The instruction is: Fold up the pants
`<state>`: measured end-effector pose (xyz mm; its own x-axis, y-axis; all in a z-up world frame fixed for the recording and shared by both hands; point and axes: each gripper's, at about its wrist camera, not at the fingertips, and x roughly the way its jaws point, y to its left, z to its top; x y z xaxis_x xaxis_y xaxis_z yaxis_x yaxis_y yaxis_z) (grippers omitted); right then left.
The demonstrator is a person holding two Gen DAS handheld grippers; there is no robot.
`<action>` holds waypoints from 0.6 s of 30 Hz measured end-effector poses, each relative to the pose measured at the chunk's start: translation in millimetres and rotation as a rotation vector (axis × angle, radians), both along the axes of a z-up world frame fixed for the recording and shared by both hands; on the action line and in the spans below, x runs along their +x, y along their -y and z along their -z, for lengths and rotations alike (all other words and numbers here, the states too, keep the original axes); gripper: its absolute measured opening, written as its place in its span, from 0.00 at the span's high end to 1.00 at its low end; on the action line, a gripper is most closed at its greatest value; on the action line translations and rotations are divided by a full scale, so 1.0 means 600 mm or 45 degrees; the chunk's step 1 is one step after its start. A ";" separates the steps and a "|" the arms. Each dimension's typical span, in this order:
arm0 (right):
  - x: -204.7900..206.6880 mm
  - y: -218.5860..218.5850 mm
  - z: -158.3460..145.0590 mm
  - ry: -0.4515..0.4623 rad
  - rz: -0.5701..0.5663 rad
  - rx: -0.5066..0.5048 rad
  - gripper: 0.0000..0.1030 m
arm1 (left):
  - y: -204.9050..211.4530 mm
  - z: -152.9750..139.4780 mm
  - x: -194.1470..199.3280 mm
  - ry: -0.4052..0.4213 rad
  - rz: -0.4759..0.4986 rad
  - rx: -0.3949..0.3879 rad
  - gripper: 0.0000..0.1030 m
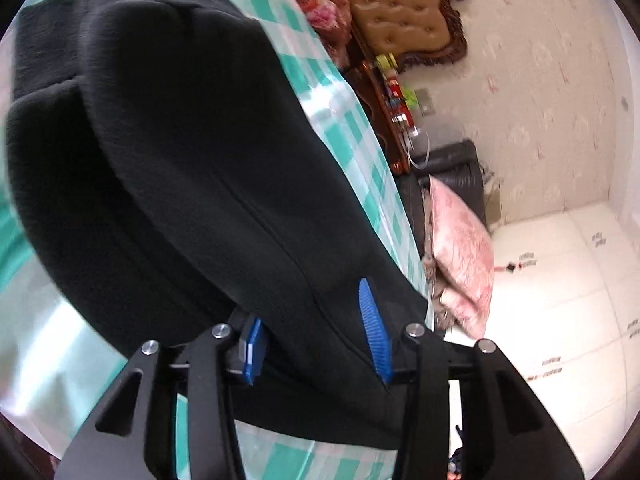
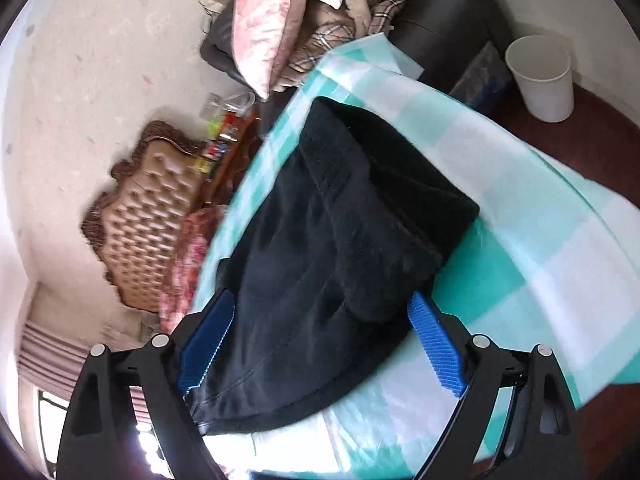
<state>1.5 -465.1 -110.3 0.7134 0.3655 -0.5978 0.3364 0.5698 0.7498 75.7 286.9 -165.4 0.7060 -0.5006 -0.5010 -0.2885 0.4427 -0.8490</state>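
Across the green-checked tablecloth lay the black pants, the left gripper parted around their edge; beyond the cloth stood a tufted headboard. On that cloth, folded pants sat between the right gripper's wide-apart jaws, a white bin past the cloth's corner.

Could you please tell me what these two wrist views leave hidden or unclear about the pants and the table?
- Left wrist view: the near end of the black pants is covered by the left gripper; whether its pads press the cloth is unclear.
- Left wrist view: the checked tablecloth at left is motion-blurred.
- Right wrist view: the right gripper frame hides the pants' near edge.
- Both views: the table beneath the cloth is covered.
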 end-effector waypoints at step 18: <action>0.004 -0.035 -0.083 -0.017 0.008 -0.431 0.76 | -0.076 -0.078 -0.029 -0.023 -0.136 0.150 0.92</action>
<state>4.2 -443.9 -60.5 0.7064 0.1399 -0.6939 0.3493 0.7837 0.5136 58.1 332.4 -118.8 0.7425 -0.3599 -0.5650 -0.3543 0.5049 -0.7871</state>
